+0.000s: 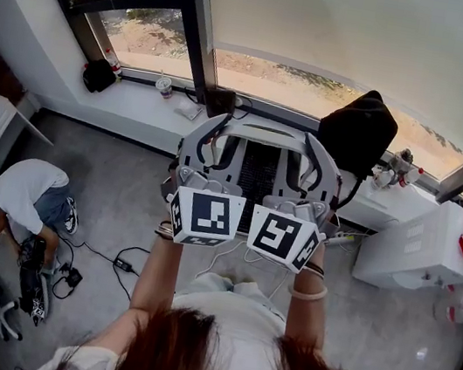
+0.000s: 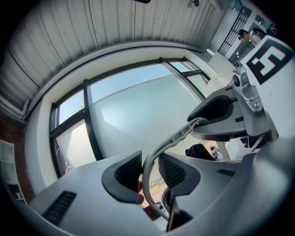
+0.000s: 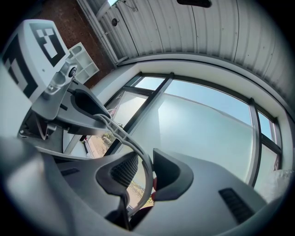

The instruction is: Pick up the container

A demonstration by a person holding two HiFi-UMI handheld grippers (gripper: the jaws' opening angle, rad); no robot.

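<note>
Head view, looking down: the container (image 1: 263,129), a pale tub with a dark gridded floor, is held in the air in front of the person, over the grey floor (image 1: 123,196) and just short of the windowsill (image 1: 139,106); it rests on nothing; the two marker cubes (image 1: 205,217) sit side by side at its near edge, with a forearm below each.

Left gripper view: the left tongs (image 2: 150,173) are partly closed, their two dark ribbed pads (image 2: 129,171) standing to either side of a thin grey curved strip (image 2: 184,131) of the container; the strip fills the narrow gap between the pads and is pinched there; it arcs up and to the right to the other tool, whose marker cube shows at the upper right.

Right gripper view: the right tongs (image 3: 145,173) are likewise partly closed and pinch the same kind of thin grey strip (image 3: 115,126) between their pads (image 3: 123,169); the strip curves up and to the left to the left tool.

Surroundings: a large window (image 1: 347,32) fills the background of all three views; a black bag (image 1: 361,132) and a cup (image 1: 164,85) stand on the sill; a person in a white top (image 1: 25,197) crouches on the floor at the left, well apart from the container.
</note>
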